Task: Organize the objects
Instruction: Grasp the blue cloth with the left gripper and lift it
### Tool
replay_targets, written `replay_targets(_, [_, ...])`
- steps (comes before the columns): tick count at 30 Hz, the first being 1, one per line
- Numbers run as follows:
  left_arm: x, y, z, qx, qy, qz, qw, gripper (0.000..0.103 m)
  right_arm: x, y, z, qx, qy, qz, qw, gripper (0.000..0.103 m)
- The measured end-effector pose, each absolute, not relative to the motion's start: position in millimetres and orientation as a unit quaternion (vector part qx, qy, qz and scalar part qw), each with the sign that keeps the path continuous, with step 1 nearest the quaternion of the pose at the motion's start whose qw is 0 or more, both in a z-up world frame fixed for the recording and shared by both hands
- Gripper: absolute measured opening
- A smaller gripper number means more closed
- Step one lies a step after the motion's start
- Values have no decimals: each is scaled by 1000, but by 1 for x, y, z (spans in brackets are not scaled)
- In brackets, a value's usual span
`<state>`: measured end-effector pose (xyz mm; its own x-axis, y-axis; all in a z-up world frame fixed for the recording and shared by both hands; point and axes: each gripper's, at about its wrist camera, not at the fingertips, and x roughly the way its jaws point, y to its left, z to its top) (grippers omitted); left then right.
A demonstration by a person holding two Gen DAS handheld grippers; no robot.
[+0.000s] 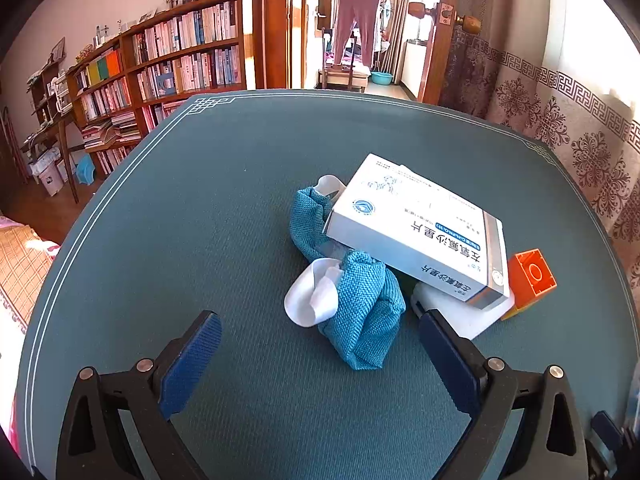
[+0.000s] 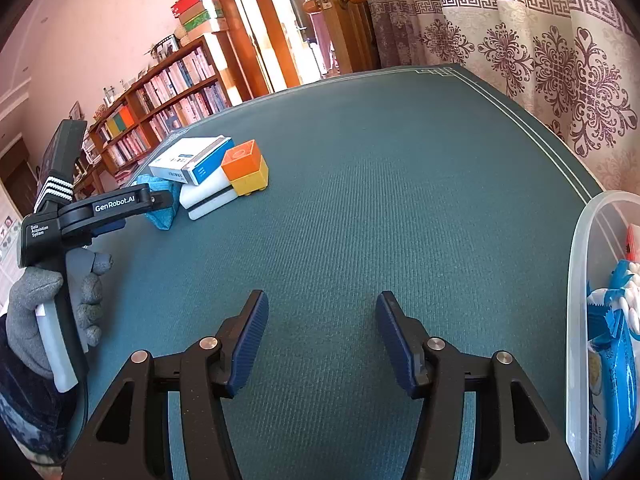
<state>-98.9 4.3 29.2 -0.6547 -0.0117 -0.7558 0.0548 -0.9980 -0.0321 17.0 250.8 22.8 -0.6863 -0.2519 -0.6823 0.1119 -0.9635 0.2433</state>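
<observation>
A wooden bookshelf [image 1: 172, 64] packed with books stood along the pink wall, with boxes [image 2: 200, 14] stacked on top. Beyond an open wooden door [image 1: 440, 40], mauve trousers [image 1: 358, 20] hung on a hanger. A patterned curtain [image 2: 540, 48] hung beside the green tabletop [image 2: 360, 200].

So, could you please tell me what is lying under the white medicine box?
The medicine box rests tilted on a teal sock and a flat white block. An orange brick sits beside it. Anything further beneath is covered.
</observation>
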Motion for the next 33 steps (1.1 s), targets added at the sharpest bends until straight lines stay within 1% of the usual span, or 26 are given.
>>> replay_targets(7, [-111,3,26,403,27,-914,30,101,17,251,23,384,-91,-914,99,58])
replay_targets(9, [-114,5,25,398,21,-917,30,97,17,251,23,384,-90,-914,99,58])
replay_targets(11, [-116,5,21,400,17,-916,26,88,17,251,23,384,-90,-914,99,58])
replay_targets(12, [-118,4,19,403,18,-915,24,86,17,250,23,384,-89,-914,98,58])
replay_targets(13, [-119,3,17,407,21,-913,20,79,17,250,23,384,-88,-914,98,58])
replay_targets(14, [-120,2,15,412,27,-911,11,76,17,249,23,384,-86,-914,97,58])
replay_targets(15, [-119,0,16,408,31,-912,8,75,17,249,22,384,-85,-914,96,58])
replay_targets(16, [-119,-2,17,406,38,-913,3,68,17,248,22,385,-82,-914,95,58])
replay_targets(18, [-118,-5,18,404,43,-914,-4,60,18,245,23,386,-75,-915,91,58])
replay_targets(20, [-115,-6,19,404,45,-914,-15,43,18,242,23,388,-64,-915,86,58])
replay_targets(21, [-114,-6,19,404,45,-913,-21,40,18,240,23,390,-59,-915,85,58])
replay_targets(24, [-111,-10,20,405,49,-913,-26,39,15,237,25,398,-52,-912,87,58])
replay_targets(27, [-107,-18,22,408,65,-910,-26,38,7,235,32,406,-71,-905,104,58])
replay_targets(33, [-98,-42,31,404,100,-909,-9,38,-11,214,60,370,-53,-920,119,58])
